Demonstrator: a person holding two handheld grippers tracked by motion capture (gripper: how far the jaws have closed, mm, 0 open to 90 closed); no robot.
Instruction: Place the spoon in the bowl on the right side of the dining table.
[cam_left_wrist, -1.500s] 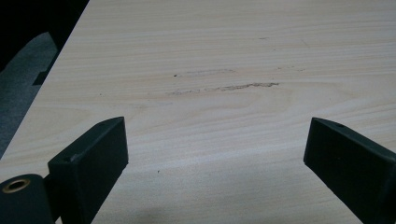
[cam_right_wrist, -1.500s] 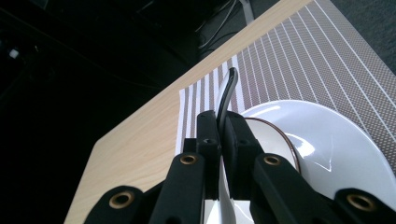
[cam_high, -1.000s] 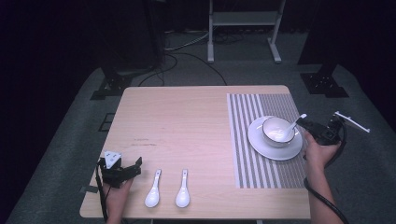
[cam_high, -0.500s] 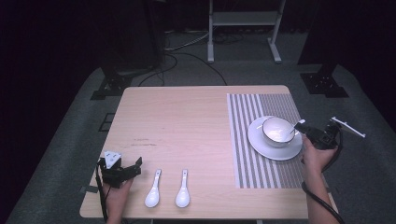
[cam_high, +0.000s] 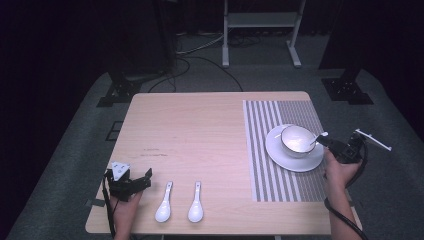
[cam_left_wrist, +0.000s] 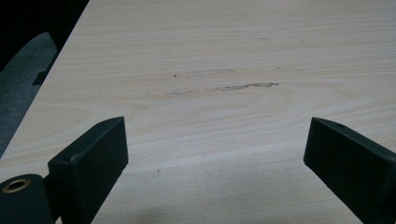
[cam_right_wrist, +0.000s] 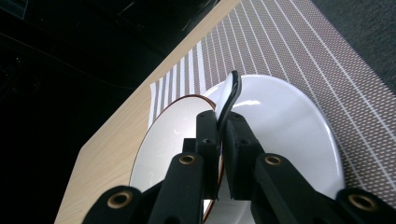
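Our right tongs (cam_right_wrist: 223, 135), clenched on a spoon (cam_right_wrist: 229, 95), have drifted from 3 o'clock toward the bowl (cam_high: 298, 140); placement nears. Left tongs (cam_high: 134, 182) rest released on the tabletop (cam_high: 200, 135).

Bowl (cam_high: 297, 141) on plate (cam_high: 280, 154) on mat (cam_high: 265, 170), spoons (cam_high: 164, 211) front-left.

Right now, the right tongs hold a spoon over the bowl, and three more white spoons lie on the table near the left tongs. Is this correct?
Not quite. The high view shows two spoons lying near the left tongs, not three. The rest holds: the right tongs are shut on a spoon over the bowl.
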